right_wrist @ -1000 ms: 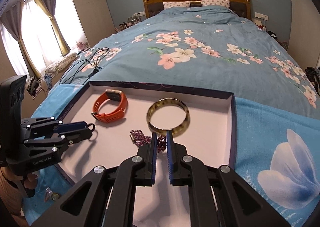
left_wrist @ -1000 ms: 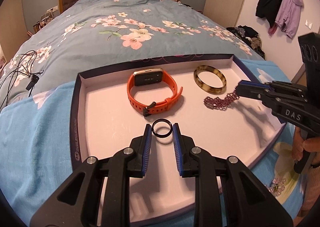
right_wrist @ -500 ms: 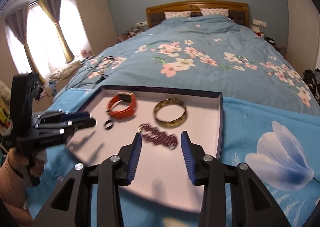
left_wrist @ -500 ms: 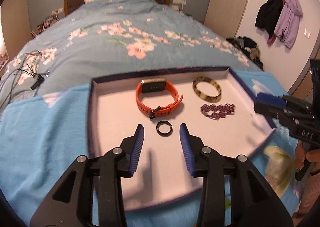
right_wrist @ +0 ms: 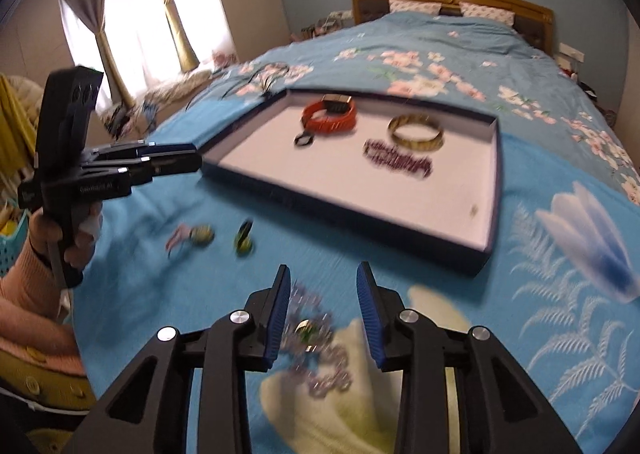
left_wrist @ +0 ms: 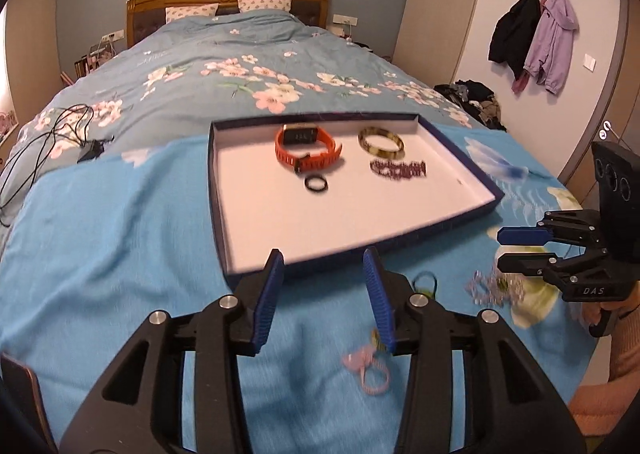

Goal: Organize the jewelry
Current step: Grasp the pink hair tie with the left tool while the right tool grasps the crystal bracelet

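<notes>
A shallow dark-rimmed tray (left_wrist: 256,222) (right_wrist: 400,232) lies on the blue bedspread. It holds an orange watch band (left_wrist: 306,152) (right_wrist: 330,116), a small black ring (left_wrist: 316,184) (right_wrist: 304,140), a tortoiseshell bangle (left_wrist: 380,140) (right_wrist: 416,132) and a purple beaded bracelet (left_wrist: 398,168) (right_wrist: 398,160). My left gripper (left_wrist: 324,294) is open and empty in front of the tray, above a pink hair tie (left_wrist: 370,370). My right gripper (right_wrist: 324,310) is open over a silver chain bracelet (right_wrist: 316,338) (left_wrist: 494,290).
A yellow-black hair tie (left_wrist: 424,280) (right_wrist: 244,238) and another small piece (right_wrist: 200,234) lie on the spread in front of the tray. Black cables (left_wrist: 52,130) lie on the bed at the left. Jackets (left_wrist: 534,38) hang on the right wall.
Both grippers opened, left the black ring and the purple bracelet in the tray, and pulled back to the spread in front of it.
</notes>
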`<state>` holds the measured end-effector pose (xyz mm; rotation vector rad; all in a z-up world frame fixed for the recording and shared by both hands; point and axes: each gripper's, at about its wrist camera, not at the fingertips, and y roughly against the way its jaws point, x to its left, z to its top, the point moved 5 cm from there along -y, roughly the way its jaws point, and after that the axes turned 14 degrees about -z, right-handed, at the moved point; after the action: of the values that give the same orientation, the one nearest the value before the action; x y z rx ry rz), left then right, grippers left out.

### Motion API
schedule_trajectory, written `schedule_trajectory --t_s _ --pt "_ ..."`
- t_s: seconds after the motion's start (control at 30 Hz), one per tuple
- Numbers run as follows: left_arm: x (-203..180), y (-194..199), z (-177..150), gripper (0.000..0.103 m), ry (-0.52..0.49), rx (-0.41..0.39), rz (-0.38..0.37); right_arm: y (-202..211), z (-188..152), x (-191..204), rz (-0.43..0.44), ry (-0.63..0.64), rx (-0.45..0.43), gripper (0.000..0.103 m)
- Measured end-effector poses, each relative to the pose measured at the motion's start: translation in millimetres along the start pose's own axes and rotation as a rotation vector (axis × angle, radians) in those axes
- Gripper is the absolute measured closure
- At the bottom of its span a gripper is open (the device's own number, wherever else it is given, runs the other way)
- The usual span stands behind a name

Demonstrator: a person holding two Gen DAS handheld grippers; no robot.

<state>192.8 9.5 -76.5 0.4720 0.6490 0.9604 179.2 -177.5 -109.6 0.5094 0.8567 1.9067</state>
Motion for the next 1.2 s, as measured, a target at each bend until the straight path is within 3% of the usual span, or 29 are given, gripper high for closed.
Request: schedule_trajectory --t_s 0.33,0.37,0.43,0.5,1.2 --pt "-9 6 -27 0.058 -0.019 0.028 -0.027 -9 -10 11 0.008 0.026 0.043 0.07" --pt "-10 5 -30 0.058 -0.024 0.033 -0.029 -11 -11 12 0.01 0.028 0.048 0.071" --pt "-13 4 -34 0.058 -0.032 0.046 -0.03 -11 -11 13 0.01 0.029 0.049 0.087" --pt "-15 4 -38 0.058 -0.04 0.051 -0.036 -9 -12 13 0.009 0.026 0.041 0.095" --pt "-25 4 -56 0.058 -0.067 0.1 -0.075 45 3 -4 0.022 -0.093 -0.105 0.095"
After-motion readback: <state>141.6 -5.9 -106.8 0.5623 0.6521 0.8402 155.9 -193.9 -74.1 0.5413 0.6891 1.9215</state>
